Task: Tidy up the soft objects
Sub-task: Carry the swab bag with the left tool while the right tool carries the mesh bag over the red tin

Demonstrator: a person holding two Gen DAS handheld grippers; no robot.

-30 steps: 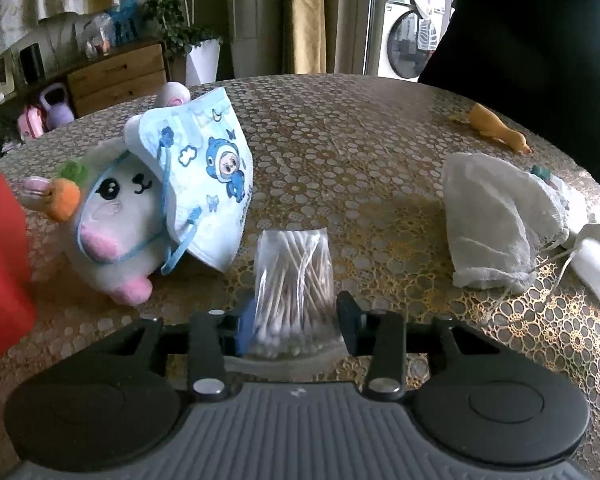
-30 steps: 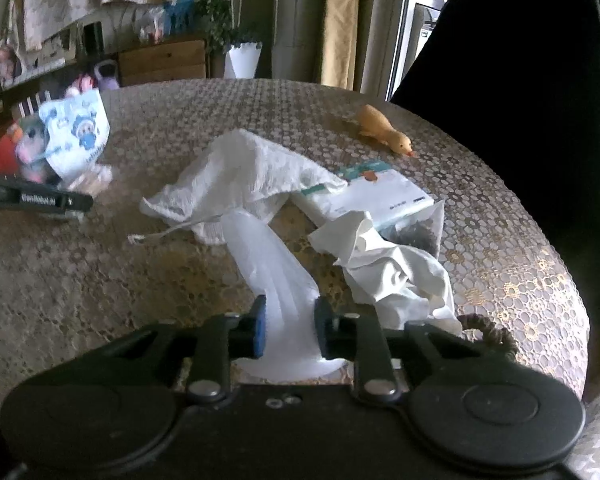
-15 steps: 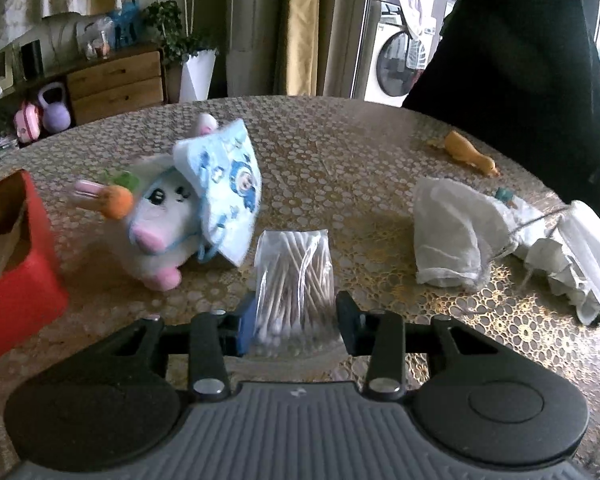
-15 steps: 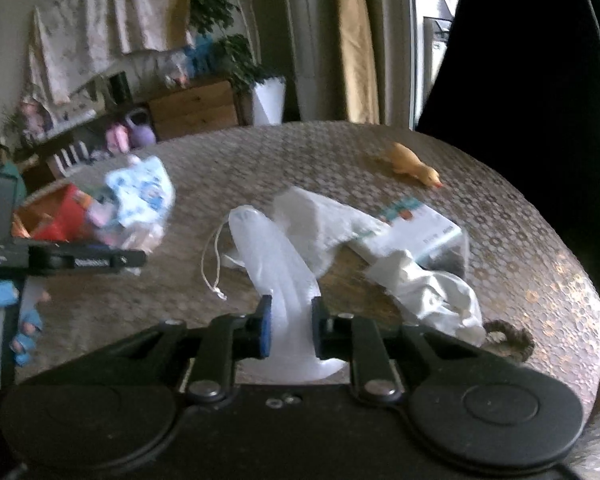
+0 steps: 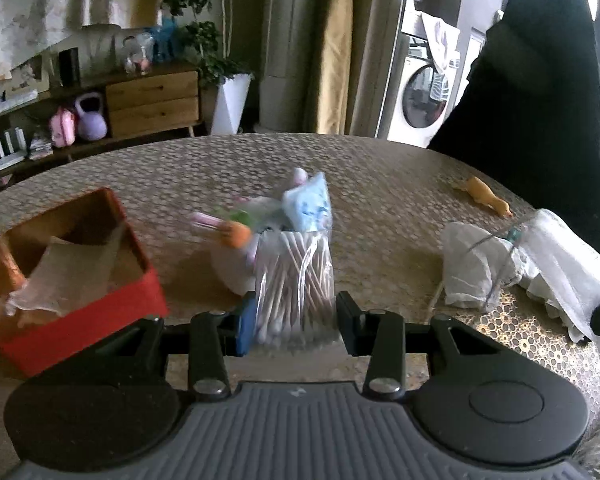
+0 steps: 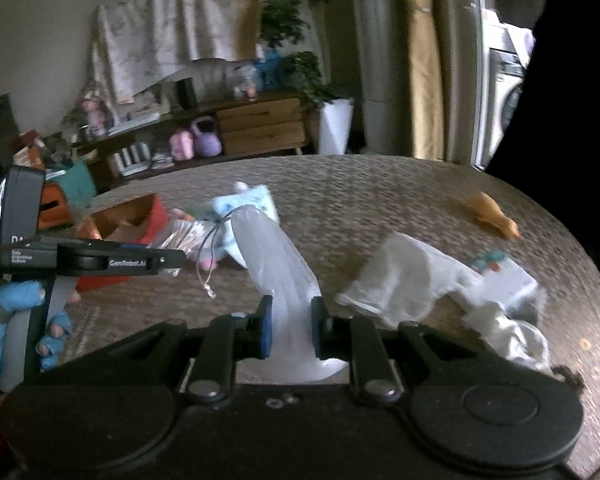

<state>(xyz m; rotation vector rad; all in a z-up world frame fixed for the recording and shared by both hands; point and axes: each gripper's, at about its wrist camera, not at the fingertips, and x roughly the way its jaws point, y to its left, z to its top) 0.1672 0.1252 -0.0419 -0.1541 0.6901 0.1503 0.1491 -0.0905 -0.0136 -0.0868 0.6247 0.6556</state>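
My left gripper is shut on a clear bag of cotton swabs and holds it above the table. It also shows in the right wrist view. My right gripper is shut on a translucent white pouch with a grey cord, lifted off the table. A red open box with crumpled paper inside stands at the left. A white plush toy with a blue printed mask lies behind the swab bag.
A white cloth bag, a crumpled white cloth and a flat packet lie at the right. An orange rubber duck sits at the far right. The patterned round table extends behind. A cabinet stands beyond.
Both grippers have risen with their loads. The left has swung left, so the red box is now fully in view. The right has lifted the pouch clear of the table.
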